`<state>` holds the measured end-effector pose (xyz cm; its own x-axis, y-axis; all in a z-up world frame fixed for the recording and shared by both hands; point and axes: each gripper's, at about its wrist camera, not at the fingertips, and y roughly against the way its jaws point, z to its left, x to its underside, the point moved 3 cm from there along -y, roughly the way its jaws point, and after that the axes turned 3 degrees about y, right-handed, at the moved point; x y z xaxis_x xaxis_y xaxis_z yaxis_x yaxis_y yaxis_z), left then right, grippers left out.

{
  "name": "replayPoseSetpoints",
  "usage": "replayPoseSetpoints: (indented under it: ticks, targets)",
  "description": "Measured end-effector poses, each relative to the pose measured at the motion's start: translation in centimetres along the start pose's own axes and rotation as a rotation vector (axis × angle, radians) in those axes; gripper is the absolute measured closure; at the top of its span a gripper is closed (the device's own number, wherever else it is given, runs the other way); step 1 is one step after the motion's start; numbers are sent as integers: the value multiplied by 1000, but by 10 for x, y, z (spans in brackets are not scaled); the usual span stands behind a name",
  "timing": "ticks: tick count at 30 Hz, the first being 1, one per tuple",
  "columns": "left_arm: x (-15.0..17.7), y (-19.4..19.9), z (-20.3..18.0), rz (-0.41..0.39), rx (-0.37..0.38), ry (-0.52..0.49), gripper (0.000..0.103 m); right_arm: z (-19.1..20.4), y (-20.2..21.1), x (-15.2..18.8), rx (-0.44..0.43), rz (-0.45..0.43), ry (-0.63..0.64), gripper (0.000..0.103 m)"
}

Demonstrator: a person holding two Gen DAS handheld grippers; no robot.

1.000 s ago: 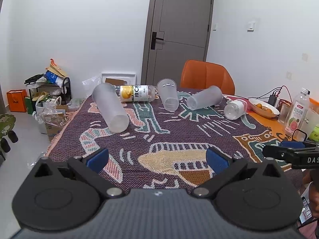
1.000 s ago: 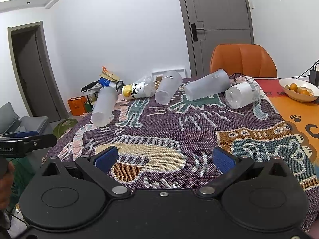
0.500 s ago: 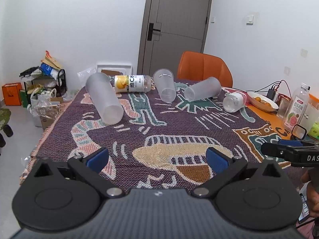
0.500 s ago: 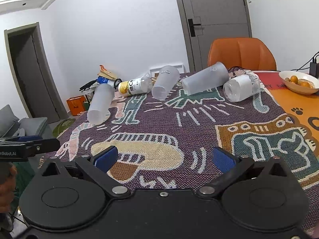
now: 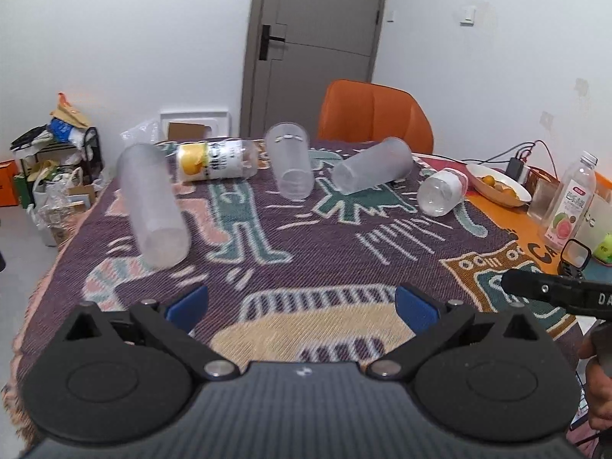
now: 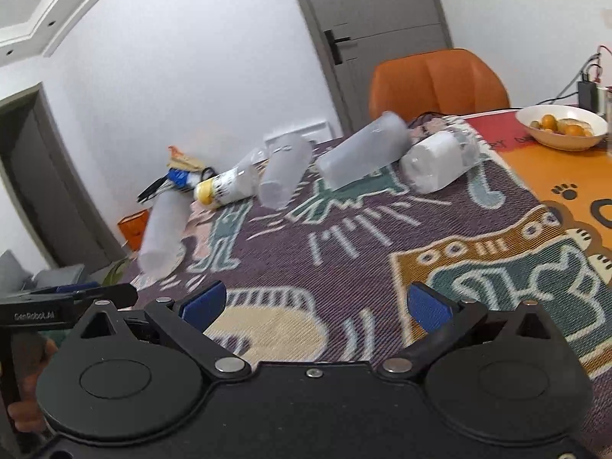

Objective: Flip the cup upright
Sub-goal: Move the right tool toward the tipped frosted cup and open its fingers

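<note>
Frosted cups [image 5: 153,206] lie closer now — left gripper [image 5: 302,304] and right gripper [image 6: 313,304] both gape, empty.

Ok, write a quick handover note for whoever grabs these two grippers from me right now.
Left gripper: open, empty, above the near end of the patterned cloth.
Right gripper: open, empty, also at the near end.
Three frosted cups lie on their sides: left cup, middle cup, right cup.
Done: nothing upright.
Left: grasp and stand a cup.
</note>
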<state>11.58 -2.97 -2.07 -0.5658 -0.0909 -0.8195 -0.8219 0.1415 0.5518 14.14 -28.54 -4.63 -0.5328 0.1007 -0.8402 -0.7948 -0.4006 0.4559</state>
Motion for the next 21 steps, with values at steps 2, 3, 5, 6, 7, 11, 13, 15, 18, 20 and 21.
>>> replayPoseSetpoints:
  ticks: [2,3,5,6,7,11,13,15,18,20,21]
  targets:
    - [-5,-10,-5,10,15,-10,0,-9,-5,-5,22,-4,-18,0]
    - [-7,-14,-7,16,20,-11,0,-13,-7,-8,28,-6,-28,0]
    - [-13,-25,-11,32,32,-14,0,-22,-11,-13,35,-10,-52,0]
    - [-16,-30,-12,40,34,-16,0,-25,-13,-16,38,-11,-63,0]
    - [-18,-35,-14,46,37,-19,0,-29,-15,-19,41,-13,-72,0]
    - [-30,-57,-23,72,42,-43,0,-41,-23,-28,49,-23,-107,0]
    - [-36,-64,-26,81,46,-51,0,-48,-27,-32,53,-27,-123,0]
    - [-43,-73,-32,89,51,-62,0,-55,-31,-36,58,-28,-142,0]
    - [-51,-84,-39,98,60,-74,0,-65,-36,-41,62,-34,-171,0]
    - [-57,-93,-45,107,63,-84,0,-72,-39,-44,67,-38,-191,0]
    - [-60,-97,-48,110,66,-88,0,-75,-41,-47,69,-41,-199,0]
